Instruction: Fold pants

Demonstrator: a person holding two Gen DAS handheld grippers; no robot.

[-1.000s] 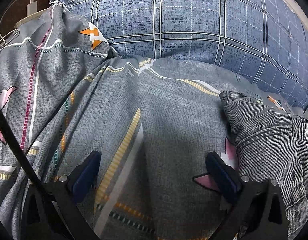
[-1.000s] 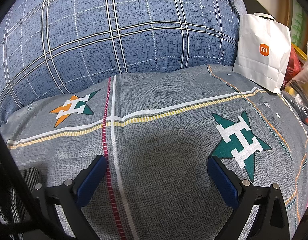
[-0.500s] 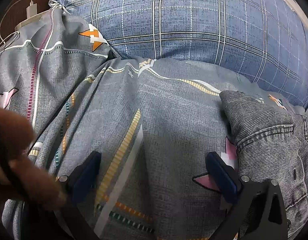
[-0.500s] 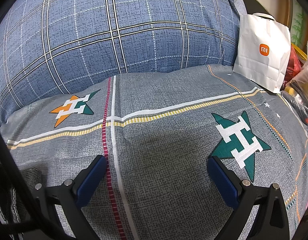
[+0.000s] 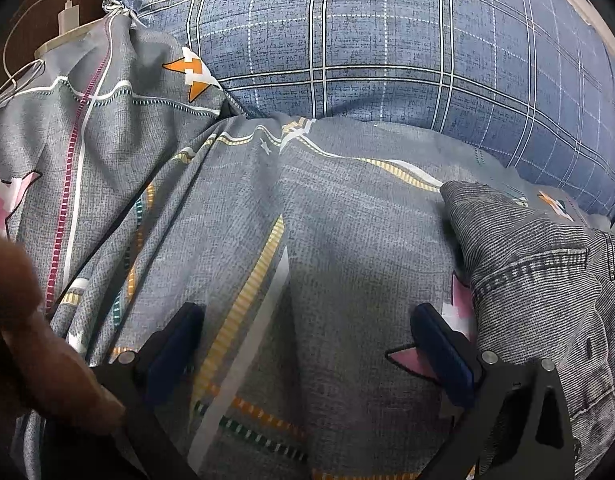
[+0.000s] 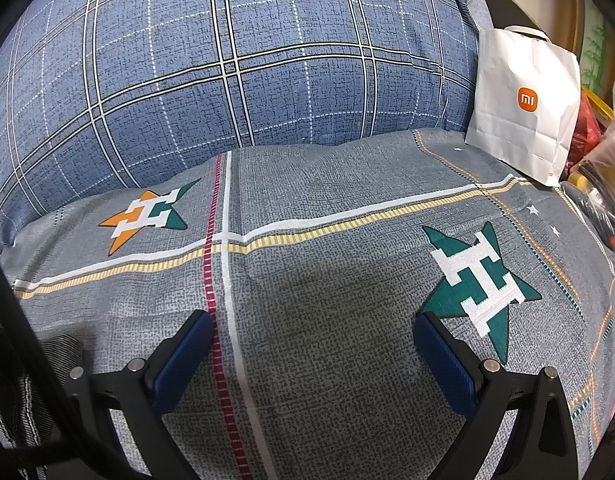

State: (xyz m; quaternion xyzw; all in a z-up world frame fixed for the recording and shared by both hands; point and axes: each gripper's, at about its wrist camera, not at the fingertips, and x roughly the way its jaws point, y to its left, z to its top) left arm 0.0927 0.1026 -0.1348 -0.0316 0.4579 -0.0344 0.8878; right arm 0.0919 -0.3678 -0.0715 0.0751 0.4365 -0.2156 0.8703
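Observation:
The grey striped denim pants [image 5: 543, 280] lie bunched on the bed at the right of the left wrist view; a dark striped edge of them [image 6: 31, 384] shows at the lower left of the right wrist view. My left gripper [image 5: 307, 344] is open and empty over the grey sheet, its right finger [image 5: 443, 344] just beside the pants. My right gripper [image 6: 311, 356] is open and empty over bare sheet, to the right of the pants.
A grey patterned bedsheet [image 6: 327, 208] covers the bed. A large blue plaid pillow [image 5: 387, 48] [image 6: 227, 60] lies behind. A white paper bag [image 6: 523, 104] and clutter [image 6: 599, 168] stand at the right. A charger and cable [image 5: 67, 20] lie far left. A hand [image 5: 35, 344] shows at lower left.
A person's hand has come into the lower left of the left wrist view. Both grippers and the pants have stayed put.

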